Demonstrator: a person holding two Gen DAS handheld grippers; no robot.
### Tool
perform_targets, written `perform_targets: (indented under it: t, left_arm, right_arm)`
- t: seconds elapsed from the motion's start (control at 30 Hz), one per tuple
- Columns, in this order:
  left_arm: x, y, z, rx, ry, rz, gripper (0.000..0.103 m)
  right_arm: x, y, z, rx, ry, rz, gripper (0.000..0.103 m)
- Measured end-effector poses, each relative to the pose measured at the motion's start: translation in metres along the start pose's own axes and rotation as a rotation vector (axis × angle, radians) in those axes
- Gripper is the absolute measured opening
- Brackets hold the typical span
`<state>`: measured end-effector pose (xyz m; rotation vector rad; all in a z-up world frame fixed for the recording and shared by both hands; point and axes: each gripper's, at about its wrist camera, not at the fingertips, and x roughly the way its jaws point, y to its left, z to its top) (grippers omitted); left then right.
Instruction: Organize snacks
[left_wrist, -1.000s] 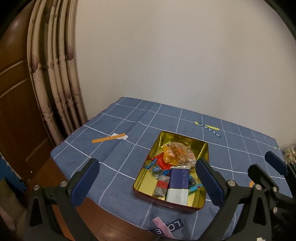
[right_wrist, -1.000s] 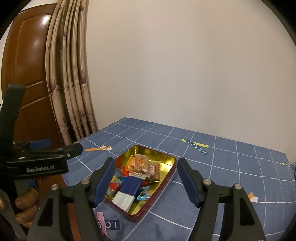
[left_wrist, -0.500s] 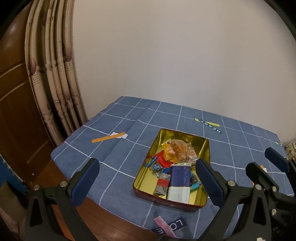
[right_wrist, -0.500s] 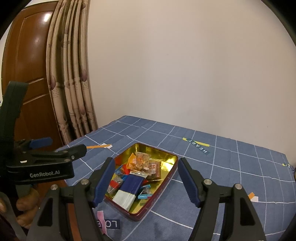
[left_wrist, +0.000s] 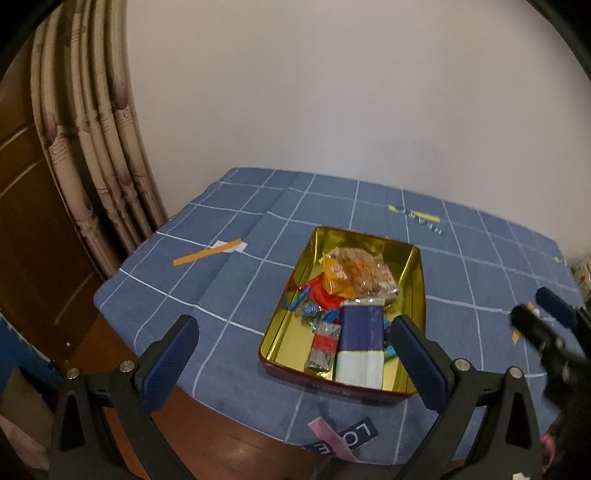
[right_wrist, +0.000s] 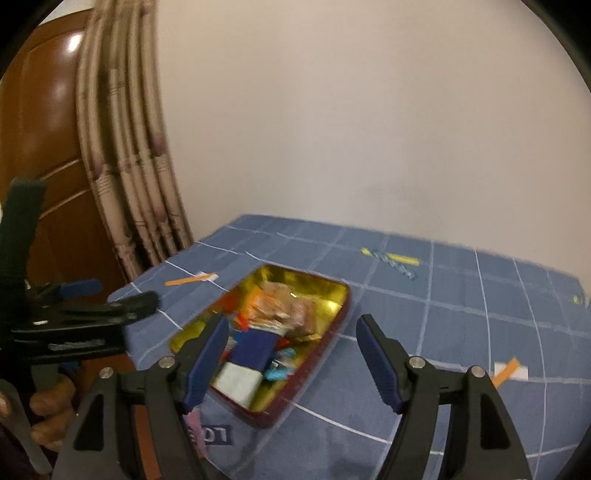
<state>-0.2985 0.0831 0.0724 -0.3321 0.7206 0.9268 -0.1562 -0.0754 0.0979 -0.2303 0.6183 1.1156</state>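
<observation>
Below two spread-wide grippers: gold rectangular snack tin (left_wrist: 415, 280) on blue checked tablecloth (left_wrist: 229, 291).
Left gripper (left_wrist: 295, 354) and right gripper (right_wrist: 291, 360), both empty, hover above the tin's near end, by a navy-and-white packet (left_wrist: 360, 341).

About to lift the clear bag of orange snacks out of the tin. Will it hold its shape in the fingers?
Probably not. The bag looks crinkled and lumpy, so it is likely floppy and light. Its shiny film may slip, and its contents may crush if squeezed hard. It lies on other wrappers in the tin, so they may shift.
</observation>
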Motion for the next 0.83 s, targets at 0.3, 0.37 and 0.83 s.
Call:
perform_targets:
  t: [0.3, 0.37, 0.83]
  left_arm:
    - [0.005, -0.011, 0.001, 0.042, 0.027, 0.019, 0.103]
    - [0.006, -0.014, 0.002, 0.052, 0.037, 0.022, 0.103]
    - [0.010, -0.014, 0.003, 0.044, 0.089, 0.072, 0.103]
  right_arm:
    - [0.037, -0.171, -0.042, 0.108, 0.233, -0.288, 0.074]
    - [0.043, -0.216, -0.053, 0.151, 0.288, -0.360, 0.074]
    - [0.064, -0.348, -0.065, 0.270, 0.330, -0.507, 0.088]
